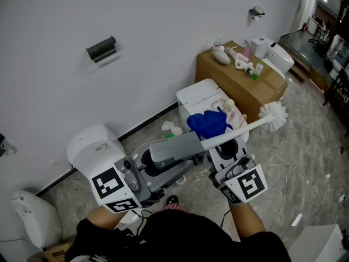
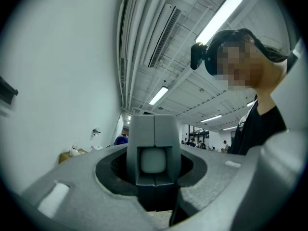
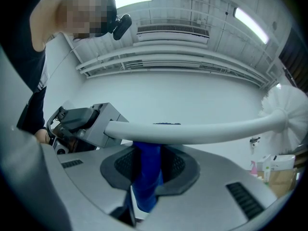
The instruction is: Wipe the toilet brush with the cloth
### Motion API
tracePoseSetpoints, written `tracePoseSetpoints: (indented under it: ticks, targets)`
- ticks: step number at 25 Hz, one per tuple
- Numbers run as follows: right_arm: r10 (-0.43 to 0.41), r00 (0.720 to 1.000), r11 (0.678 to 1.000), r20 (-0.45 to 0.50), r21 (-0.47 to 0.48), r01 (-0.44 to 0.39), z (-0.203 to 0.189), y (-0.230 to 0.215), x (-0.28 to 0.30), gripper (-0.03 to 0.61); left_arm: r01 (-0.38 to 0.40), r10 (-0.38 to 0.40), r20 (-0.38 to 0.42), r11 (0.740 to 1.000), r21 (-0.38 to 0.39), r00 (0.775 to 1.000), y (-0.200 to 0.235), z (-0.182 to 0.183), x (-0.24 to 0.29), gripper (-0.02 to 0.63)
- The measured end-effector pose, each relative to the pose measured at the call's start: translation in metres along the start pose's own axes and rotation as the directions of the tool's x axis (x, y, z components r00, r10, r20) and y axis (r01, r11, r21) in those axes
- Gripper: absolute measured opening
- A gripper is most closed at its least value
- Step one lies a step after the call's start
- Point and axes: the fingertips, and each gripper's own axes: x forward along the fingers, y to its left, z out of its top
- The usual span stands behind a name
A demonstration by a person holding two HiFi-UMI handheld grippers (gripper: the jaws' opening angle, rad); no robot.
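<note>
- Left gripper (image 1: pixel 143 171) clamped on the grey grip block (image 1: pixel 174 149) of the toilet brush (image 1: pixel 240 130). The brush is held out roughly level, with its white head (image 1: pixel 274 115) at the far end.
- Right gripper (image 1: pixel 222 146) clamped on the blue cloth (image 1: pixel 207 123), which is bunched over the handle near the block.
- Risk: dragging along the shaft may pull the cloth out of the pinch.
- Risk: pressure far out levers the long handle, so the block could twist in the jaws.
- Risk: the bristles snag the cloth.
</note>
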Motion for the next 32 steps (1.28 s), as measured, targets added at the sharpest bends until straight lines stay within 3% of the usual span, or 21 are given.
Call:
tracePoseSetpoints:
  ticks: [6, 32]
  targets:
    - [-0.041, 0.999, 0.999, -0.017, -0.002, 0.041, -0.003, -0.012, -0.005, 0.083, -0.002, 0.002, 0.002, 1.0, -0.024, 1.0, 0.001, -0.002, 0.0, 0.17]
    - [-0.115, 0.993, 0.993, 0.012, 0.003, 0.115, 0.003, -0.043, -0.022, 0.083, 0.013, -0.013, -0.003, 1.0, 0.006, 1.0, -0.001, 0.002, 0.0, 0.17]
